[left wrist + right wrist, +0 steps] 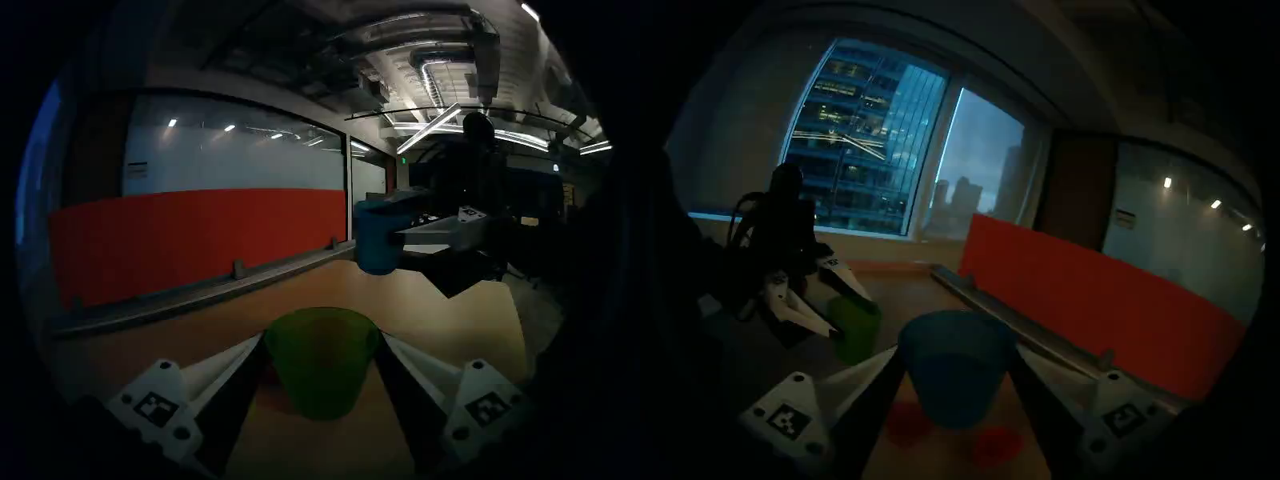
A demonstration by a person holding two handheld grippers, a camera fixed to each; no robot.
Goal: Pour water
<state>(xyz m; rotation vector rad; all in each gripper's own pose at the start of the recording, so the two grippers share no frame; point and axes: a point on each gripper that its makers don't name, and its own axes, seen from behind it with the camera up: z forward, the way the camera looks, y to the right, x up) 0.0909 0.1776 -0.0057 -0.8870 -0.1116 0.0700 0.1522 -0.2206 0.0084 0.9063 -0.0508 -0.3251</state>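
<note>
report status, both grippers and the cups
Left gripper shut on green cup, upright. Right gripper shut on blue cup, upright, not tipped to pour. Bare wooden table between the cups.

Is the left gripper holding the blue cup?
No, the left gripper is clamped on the green cup; the blue cup sits in the right gripper.

Green cup (pixel 322 372), blue cup (pixel 957 376), tan bench (pixel 448 320) with red spots (pixel 996 446), red wall panel (pixel 200 236).
</note>
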